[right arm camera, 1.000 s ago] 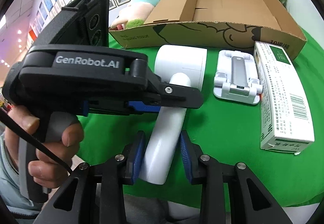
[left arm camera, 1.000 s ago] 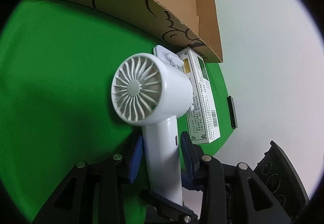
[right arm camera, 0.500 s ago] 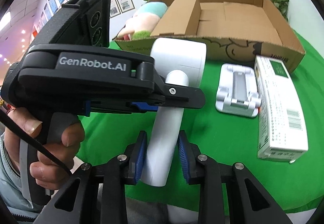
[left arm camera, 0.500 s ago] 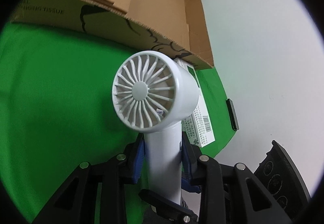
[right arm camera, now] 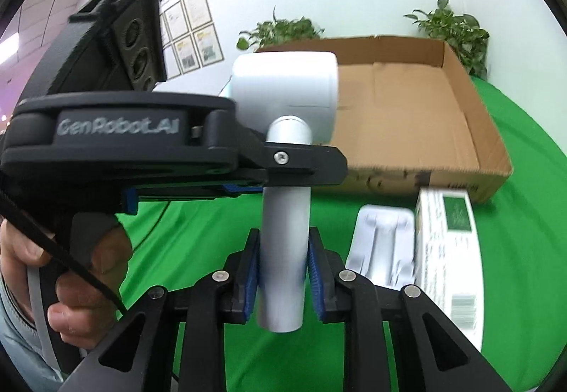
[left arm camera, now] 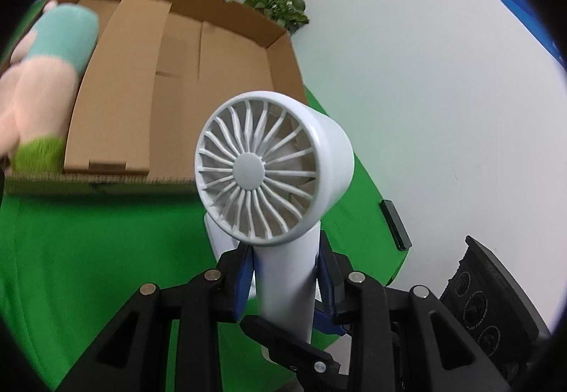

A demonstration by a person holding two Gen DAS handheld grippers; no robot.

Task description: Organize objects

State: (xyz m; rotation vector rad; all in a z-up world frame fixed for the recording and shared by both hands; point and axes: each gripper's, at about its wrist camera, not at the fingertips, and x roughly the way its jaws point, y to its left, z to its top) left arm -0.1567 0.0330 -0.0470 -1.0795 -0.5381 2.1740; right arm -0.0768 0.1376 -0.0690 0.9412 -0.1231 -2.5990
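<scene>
A white handheld fan point(left arm camera: 273, 172) is held upright above the green table, its grille facing the left wrist camera. My left gripper point(left arm camera: 285, 280) is shut on its handle. My right gripper point(right arm camera: 283, 271) is shut on the lower end of the same handle point(right arm camera: 283, 243), just below the left gripper's fingers point(right arm camera: 304, 167). An open cardboard box point(left arm camera: 177, 73) lies behind the fan; it also shows in the right wrist view point(right arm camera: 407, 115).
A plush toy point(left arm camera: 46, 73) lies in the box's left part. A white phone stand point(right arm camera: 382, 246) and a white and green carton point(right arm camera: 446, 257) lie on the green cloth point(right arm camera: 198, 236). A black remote point(left arm camera: 395, 223) lies near the table's edge. Plants stand behind.
Both grippers have lifted the fan off the table and raised it toward the box. The fan now stands upright and the box interior has come into view.
</scene>
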